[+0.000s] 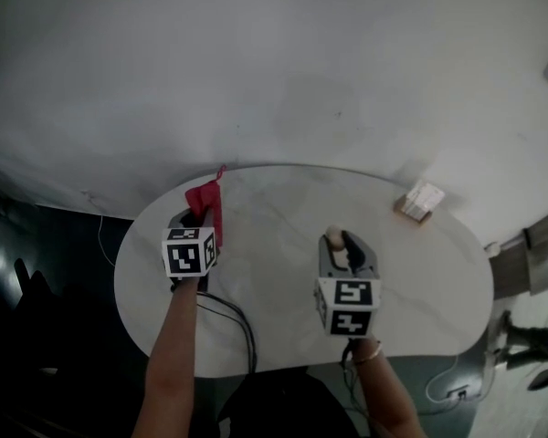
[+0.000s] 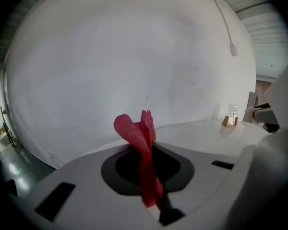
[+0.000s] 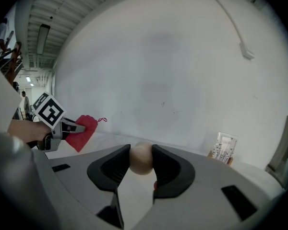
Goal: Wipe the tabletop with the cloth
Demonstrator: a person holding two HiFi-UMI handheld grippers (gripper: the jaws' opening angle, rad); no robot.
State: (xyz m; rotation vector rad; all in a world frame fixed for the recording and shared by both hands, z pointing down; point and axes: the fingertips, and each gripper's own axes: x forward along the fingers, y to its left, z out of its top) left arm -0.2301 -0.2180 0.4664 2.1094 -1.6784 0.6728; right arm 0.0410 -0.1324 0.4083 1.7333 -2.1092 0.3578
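A: What is the left claw (image 2: 149, 181) doing?

B: Its jaws are pressed together on the red cloth (image 2: 140, 143). The cloth runs up through the narrow gap between them and bunches into a loose fold just past the tips.

A: Is the cloth on the table (image 1: 283, 281)?

B: It looks clear of it. Seen from the right claw's camera, it hangs from the left claw's tips with its lower corner drooping below them. A thin thread sticks out at the top. The head view puts it just ahead of the left claw, over the far left edge of the round white table.

A: And the right claw (image 3: 141, 166)?

B: It is not empty. Its jaws stand part way apart and pinch a pale round ball (image 3: 141, 159) between the dark pads (image 3: 165, 169), one pad on each side. The ball sits right at the tips.

A: How do the two claws lie to each other?

B: They are side by side but well apart, both pointing toward the white wall (image 1: 283, 71). The left claw and its cloth show off to the left of the right claw.

A: Anything else nearby?

B: A small box-like stand (image 1: 421, 202) sits ahead and to the right of the right claw, near the table's far edge — too small to read. A dark cable (image 1: 240, 322) trails across the table behind the left claw, toward the person.
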